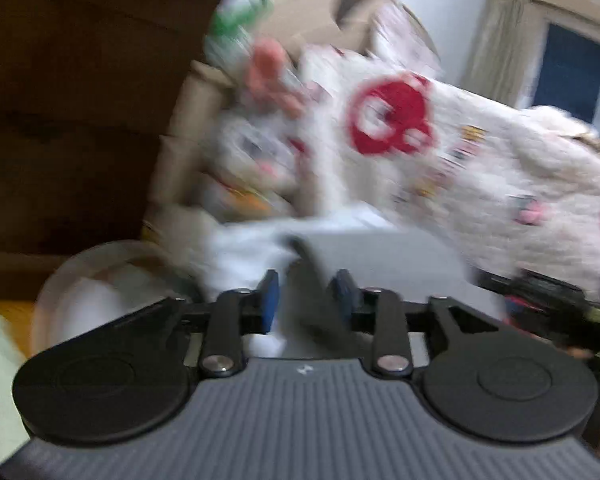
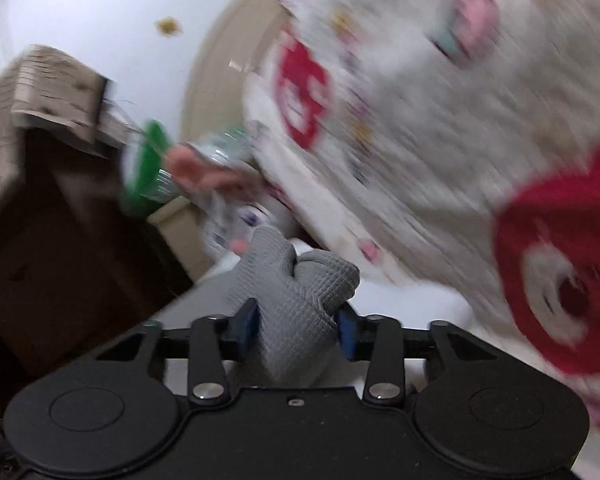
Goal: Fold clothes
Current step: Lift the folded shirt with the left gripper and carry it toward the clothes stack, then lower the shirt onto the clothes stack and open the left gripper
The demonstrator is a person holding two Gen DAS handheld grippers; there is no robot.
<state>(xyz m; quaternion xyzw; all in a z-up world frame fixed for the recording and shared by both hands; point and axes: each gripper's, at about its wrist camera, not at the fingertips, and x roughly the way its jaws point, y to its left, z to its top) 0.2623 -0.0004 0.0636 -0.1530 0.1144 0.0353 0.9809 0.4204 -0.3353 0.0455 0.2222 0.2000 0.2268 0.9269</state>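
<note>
Both tongs, the left tongs (image 1: 307,300) and right tongs (image 2: 296,330), grip the grey garment (image 2: 296,300) at lower centre. I'd keep it taut, bringing the edges together evenly.

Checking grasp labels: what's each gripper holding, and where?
Right gripper: shut on a bunched fold of the grey garment. Left gripper: grey cloth between its pads; grip unclear, blurred.

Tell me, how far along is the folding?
Early, I'd judge. No folded pile shows. In hand: the right claw grips a bunched grey waffle-knit garment; grey cloth runs between the left claw fingers. The folding itself appears left; both views are blurred.
</note>
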